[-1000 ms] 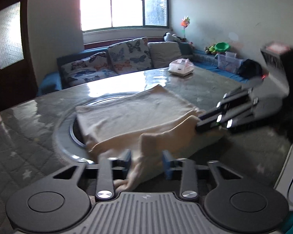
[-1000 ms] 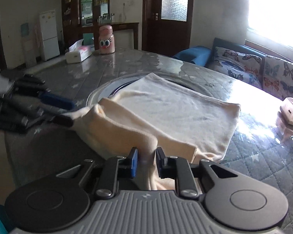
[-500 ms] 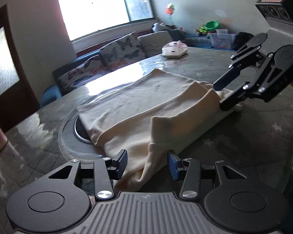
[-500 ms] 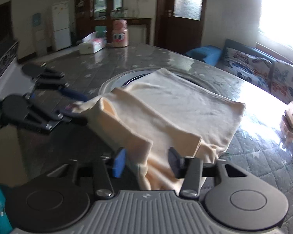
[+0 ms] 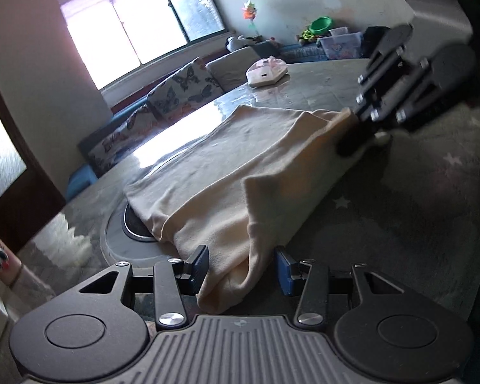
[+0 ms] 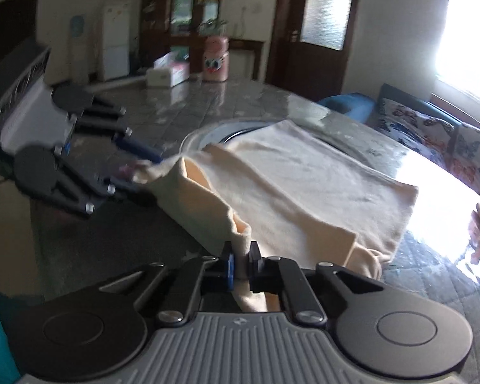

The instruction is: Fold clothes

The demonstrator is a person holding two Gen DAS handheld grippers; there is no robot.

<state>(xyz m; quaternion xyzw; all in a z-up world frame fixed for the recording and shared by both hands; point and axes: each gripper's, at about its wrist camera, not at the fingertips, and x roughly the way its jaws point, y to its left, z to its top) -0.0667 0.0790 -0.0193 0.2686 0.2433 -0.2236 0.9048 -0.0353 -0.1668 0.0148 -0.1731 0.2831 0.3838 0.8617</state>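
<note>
Table: garment beside pouch.

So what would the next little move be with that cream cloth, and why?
Probably close the left hand-held gripper on the cream cloth. Its fingers stand apart with a fold of cloth lying loose between them, while the right hand-held gripper is already pinched shut on the other corner. Both corners need holding before the near edge can be lifted over on the table.
</note>
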